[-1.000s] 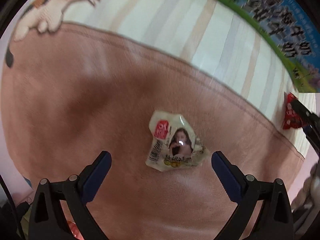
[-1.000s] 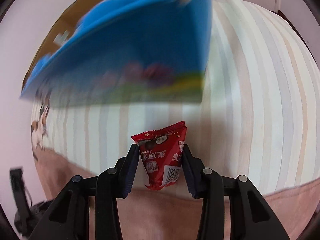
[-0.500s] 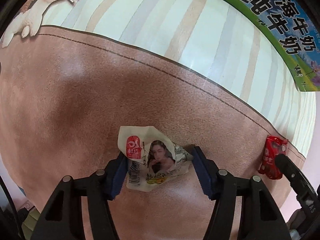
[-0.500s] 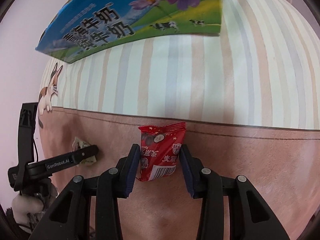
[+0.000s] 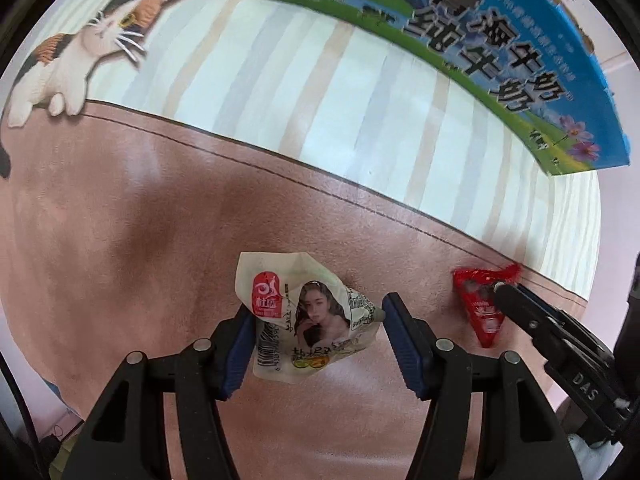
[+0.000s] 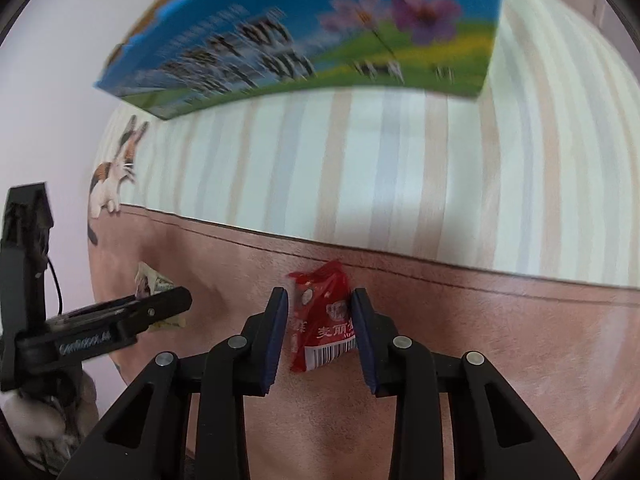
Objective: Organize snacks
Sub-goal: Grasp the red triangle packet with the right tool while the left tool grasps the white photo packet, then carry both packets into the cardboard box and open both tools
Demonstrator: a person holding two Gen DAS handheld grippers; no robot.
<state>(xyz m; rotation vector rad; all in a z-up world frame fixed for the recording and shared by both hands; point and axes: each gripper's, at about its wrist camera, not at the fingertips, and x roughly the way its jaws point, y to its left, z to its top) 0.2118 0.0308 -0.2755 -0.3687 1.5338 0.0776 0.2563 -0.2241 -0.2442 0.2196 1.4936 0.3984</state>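
Two grippers, two snack packets, one in each. The left gripper (image 5: 316, 340) has its blue pads pressed against both sides of a crumpled white packet (image 5: 308, 320) with a red logo and a printed portrait on it; its jaws have just closed in on it, and the packet bulges up between them. The right gripper (image 6: 320, 340) is nearly closed around a small red packet (image 6: 322, 324) with a barcode at the bottom – its jaws have just been squeezing in too, and the packet looks pinched narrow between the pads.

Both packets sit over the pinkish-brown part of a mat (image 5: 120, 260), the red one close to the dark seam where the pale striped part starts. A cartoon cat (image 5: 80, 56) is printed at the left edge of the stripes.

At the far side of the stripes stands a blue and green carton (image 5: 460, 40) with flowers and big dark lettering on its side. It's blurry in the right wrist view – well apart from both packets.
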